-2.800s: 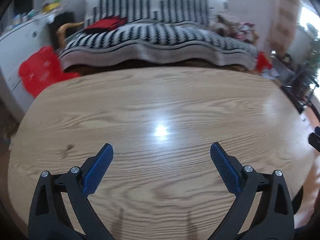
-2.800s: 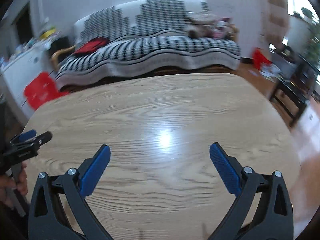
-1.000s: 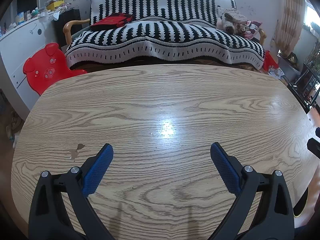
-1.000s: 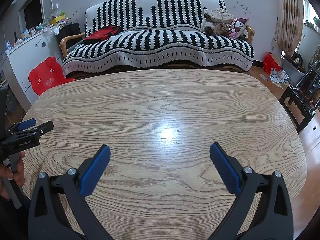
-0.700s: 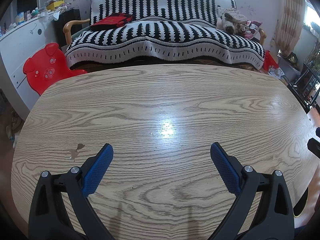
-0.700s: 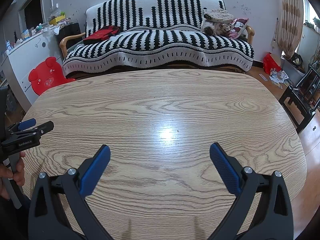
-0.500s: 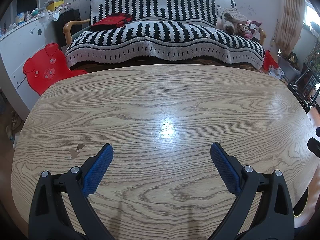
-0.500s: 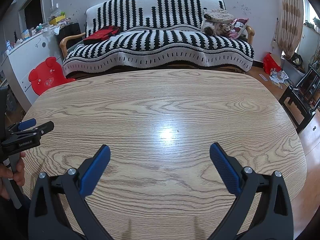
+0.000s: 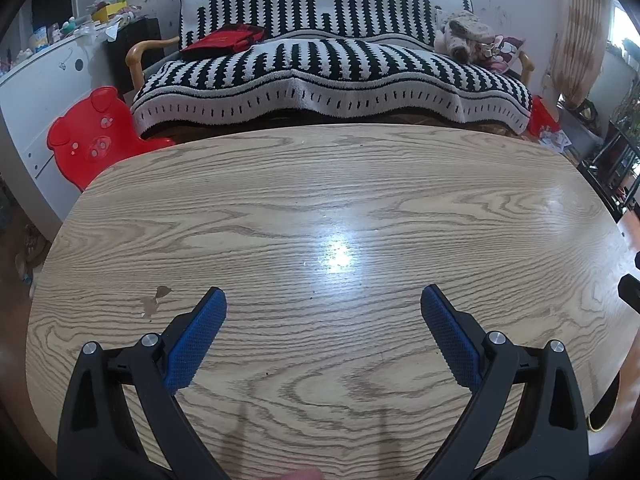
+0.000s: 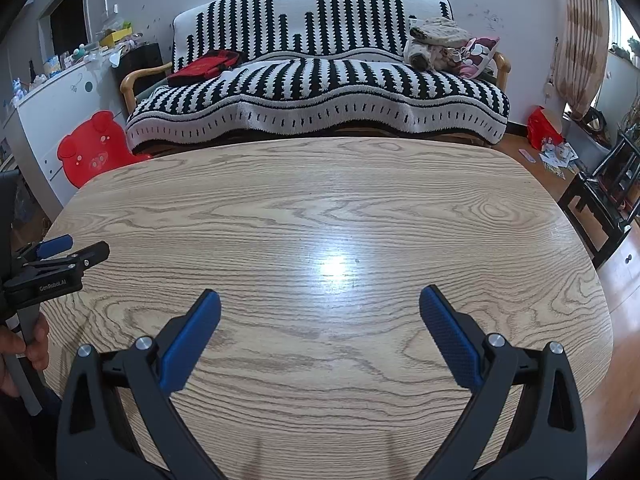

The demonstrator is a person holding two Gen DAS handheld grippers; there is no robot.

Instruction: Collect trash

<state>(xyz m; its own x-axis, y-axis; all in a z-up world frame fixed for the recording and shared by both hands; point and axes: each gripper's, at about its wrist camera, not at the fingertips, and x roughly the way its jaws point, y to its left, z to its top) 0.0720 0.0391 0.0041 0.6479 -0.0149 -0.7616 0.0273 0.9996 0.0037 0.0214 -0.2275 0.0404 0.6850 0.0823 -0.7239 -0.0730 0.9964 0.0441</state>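
Note:
My left gripper [image 9: 323,300] is open and empty, held low over the near part of an oval wooden table [image 9: 320,184]. My right gripper [image 10: 320,300] is open and empty over the same table [image 10: 320,200]. The left gripper also shows at the left edge of the right wrist view [image 10: 60,256], held in a hand. No trash shows on the tabletop. A small chipped mark [image 9: 154,302] is on the wood near the left gripper's left finger [image 9: 196,336].
A black-and-white striped sofa [image 9: 332,68] stands behind the table, with a red bag [image 9: 224,42] and plush toys [image 9: 464,34] on it. A red bear-shaped chair [image 9: 94,136] is at the left. Dark furniture [image 10: 604,196] and scattered papers [image 10: 556,156] are at the right.
Since 2.8 s ago both views have steadied and sharpened. In the last second nothing has visibly moved.

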